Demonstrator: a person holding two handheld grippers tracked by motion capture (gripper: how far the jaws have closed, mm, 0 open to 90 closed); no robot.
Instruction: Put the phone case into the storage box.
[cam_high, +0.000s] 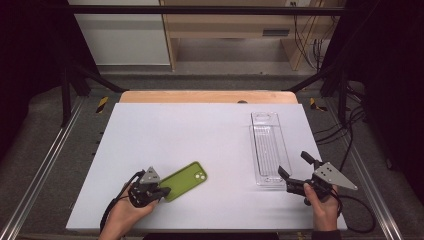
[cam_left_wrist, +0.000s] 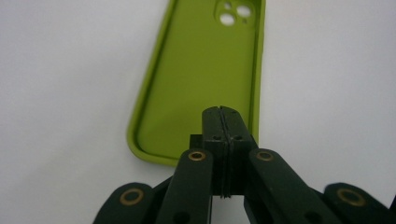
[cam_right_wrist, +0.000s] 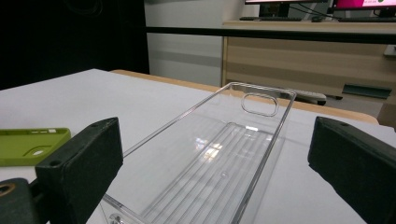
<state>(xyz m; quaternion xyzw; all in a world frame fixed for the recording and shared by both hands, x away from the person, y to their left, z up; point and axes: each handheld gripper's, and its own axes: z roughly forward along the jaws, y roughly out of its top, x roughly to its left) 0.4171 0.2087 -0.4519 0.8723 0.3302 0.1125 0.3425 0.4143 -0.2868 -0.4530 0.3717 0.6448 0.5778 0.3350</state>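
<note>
A: Two items on the white table (cam_high: 150, 130): a green phone case (cam_high: 185, 180) and a clear plastic tray (cam_high: 268, 150). Taking the tray as landmark, the case lies well to its left, flat, open side up, camera cut-outs at the end nearer the tray.

B: Left gripper (cam_high: 159, 192)?

A: Jaws pressed together, pads meeting. In the left gripper view the tips (cam_left_wrist: 223, 122) sit over the case's near end (cam_left_wrist: 201, 84), by the lower right wall. Nothing shows between the pads, so I cannot say they pinch the rim; it reads as clenched and touching or just above the case.

B: Right gripper (cam_high: 295, 169)?

A: Spread wide, holding nothing, at the tray's near end. In the right gripper view the tray (cam_right_wrist: 219, 154) runs between and beyond the two pads (cam_right_wrist: 81, 163), untouched.

B: Step in hand?

A: Judged: bringing the case toward the tray while the right gets set to steady the tray. Next move needs the left to push or lift the case rightward, and the right to close on the tray's near wall.

B: Obstructions?

A: Bare table between case and tray. Risk: thin tray wall sliding.
</note>
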